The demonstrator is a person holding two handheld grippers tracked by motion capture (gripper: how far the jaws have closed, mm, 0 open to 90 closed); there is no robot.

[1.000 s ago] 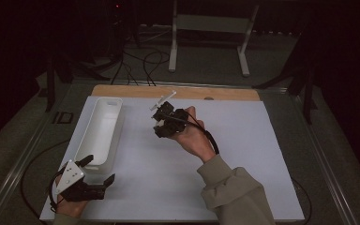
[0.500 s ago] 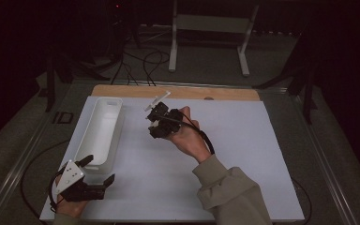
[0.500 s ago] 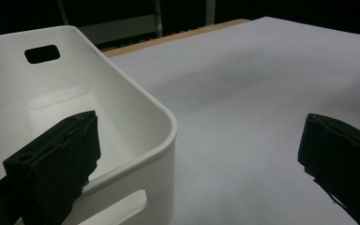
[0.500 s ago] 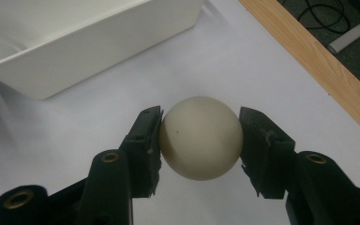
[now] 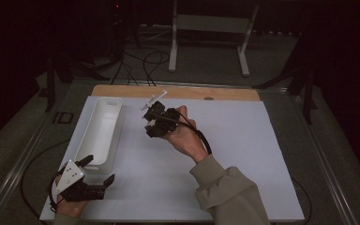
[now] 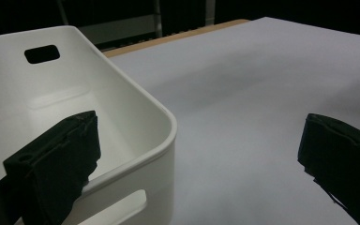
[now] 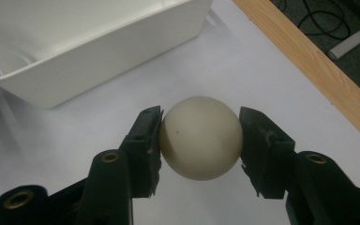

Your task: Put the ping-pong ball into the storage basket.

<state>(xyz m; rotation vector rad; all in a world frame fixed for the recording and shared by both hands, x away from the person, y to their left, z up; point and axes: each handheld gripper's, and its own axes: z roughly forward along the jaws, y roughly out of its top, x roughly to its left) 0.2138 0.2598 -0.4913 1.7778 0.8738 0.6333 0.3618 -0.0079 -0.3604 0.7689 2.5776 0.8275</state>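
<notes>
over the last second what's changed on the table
The right tool, shut on the cream ball, has drifted slightly left toward the white bin, its grip unchanged. The left tool has stayed open at the bin's near end, and the bin has not moved.

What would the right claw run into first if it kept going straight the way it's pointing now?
Probably the white bin. The right claw, shut on a pale ball, points over bare white table toward the bin's side wall. Depth is unclear, so it might meet the table first.
</notes>
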